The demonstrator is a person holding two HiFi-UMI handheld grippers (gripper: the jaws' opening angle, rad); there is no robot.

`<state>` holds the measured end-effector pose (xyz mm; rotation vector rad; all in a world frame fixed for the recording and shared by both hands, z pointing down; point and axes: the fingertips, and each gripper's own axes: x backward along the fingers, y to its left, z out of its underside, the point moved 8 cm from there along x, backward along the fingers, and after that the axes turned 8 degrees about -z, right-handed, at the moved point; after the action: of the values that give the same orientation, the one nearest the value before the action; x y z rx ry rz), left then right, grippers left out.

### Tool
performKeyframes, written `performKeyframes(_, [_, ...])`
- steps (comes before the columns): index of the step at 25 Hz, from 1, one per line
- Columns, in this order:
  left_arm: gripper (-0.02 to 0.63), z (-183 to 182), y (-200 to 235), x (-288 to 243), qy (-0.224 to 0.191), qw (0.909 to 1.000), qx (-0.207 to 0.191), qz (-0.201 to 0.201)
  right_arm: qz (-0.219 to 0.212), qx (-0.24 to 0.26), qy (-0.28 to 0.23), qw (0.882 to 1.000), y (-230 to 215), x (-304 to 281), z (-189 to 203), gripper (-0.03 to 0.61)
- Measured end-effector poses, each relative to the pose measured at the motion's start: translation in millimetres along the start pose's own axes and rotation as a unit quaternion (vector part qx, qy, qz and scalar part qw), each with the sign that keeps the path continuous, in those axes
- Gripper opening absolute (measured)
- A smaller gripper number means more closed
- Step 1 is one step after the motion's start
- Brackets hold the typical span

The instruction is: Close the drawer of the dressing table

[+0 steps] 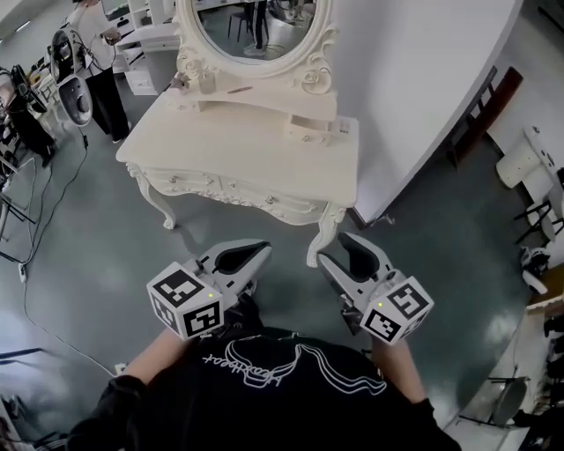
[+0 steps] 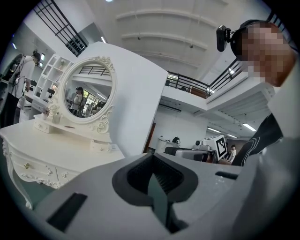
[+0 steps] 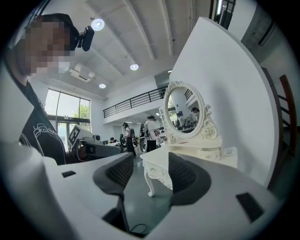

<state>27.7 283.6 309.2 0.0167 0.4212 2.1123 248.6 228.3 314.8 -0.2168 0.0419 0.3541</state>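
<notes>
Nearest to us, both tools sit close to the chest, well short of the furniture; our left gripper [image 2: 153, 180] has its jaws pressed together on nothing; our right gripper [image 1: 345, 254] stands spread wide and empty, with only floor showing through the gap. Beyond them the dressing table [image 1: 238, 150] waits against a white panel. Its wide front drawers [image 1: 264, 201] look flush; the small drawer [image 1: 310, 132] at the right foot of the mirror [image 1: 256, 26] seems to stand out slightly, though we cannot be sure from here. We judge it light, stiff painted wood that slides easily. We would push flat on its face beside the knob rather than grip; the glossy paint may let a tip skid.
</notes>
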Motion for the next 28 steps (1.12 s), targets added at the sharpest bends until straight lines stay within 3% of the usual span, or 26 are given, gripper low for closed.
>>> performKeyframes(8, [0.003, -22.2, 79.1, -50.4, 0.017, 0.9998, 0.012, 0.008, 0.027, -0.019, 0.007, 0.999, -60.2, -57.6, -6.7, 0.219])
performKeyframes(18, [0.003, -65.2, 196.1, -126.5, 0.053, 0.9981, 0.019, 0.023, 0.088, -0.055, 0.021, 0.994, -142.7, -144.6, -24.7, 0.216])
performKeyframes(28, [0.003, -84.7, 293.5, -179.6, 0.078, 0.9955, 0.019, 0.051, 0.154, -0.076, 0.03, 0.985, -198.2, -213.3, -24.4, 0.215])
